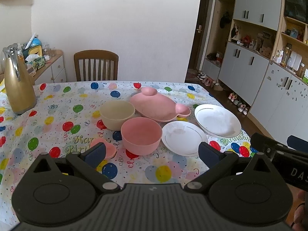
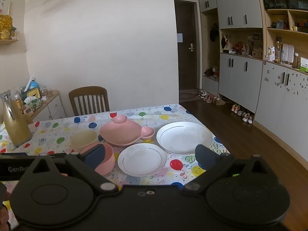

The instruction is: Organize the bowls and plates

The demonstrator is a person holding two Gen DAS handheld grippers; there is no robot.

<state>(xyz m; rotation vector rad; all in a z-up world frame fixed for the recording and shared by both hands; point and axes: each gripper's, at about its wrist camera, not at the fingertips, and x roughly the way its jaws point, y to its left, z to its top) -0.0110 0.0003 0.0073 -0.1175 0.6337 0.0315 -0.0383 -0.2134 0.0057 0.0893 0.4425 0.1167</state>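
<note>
Both grippers, left point(image 1: 152, 151) and right point(image 2: 149, 156), hover spread and empty over the table point(image 1: 57, 115), where the small plate point(image 2: 142, 159) looks breakable and slick, best pinched at its rim

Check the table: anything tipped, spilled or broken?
Nothing stands out. Pink bowl, cream bowl, pink dish and both white plates sit upright, intact, unstacked.

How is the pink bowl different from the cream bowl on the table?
The pink bowl is pink, while the cream bowl is pale yellowish cream. The pink bowl sits nearer the cameras, next to the small white plate; the cream bowl stands farther back, beside the pink mouse-shaped dish. Both are upright, empty and similar in shape.
</note>
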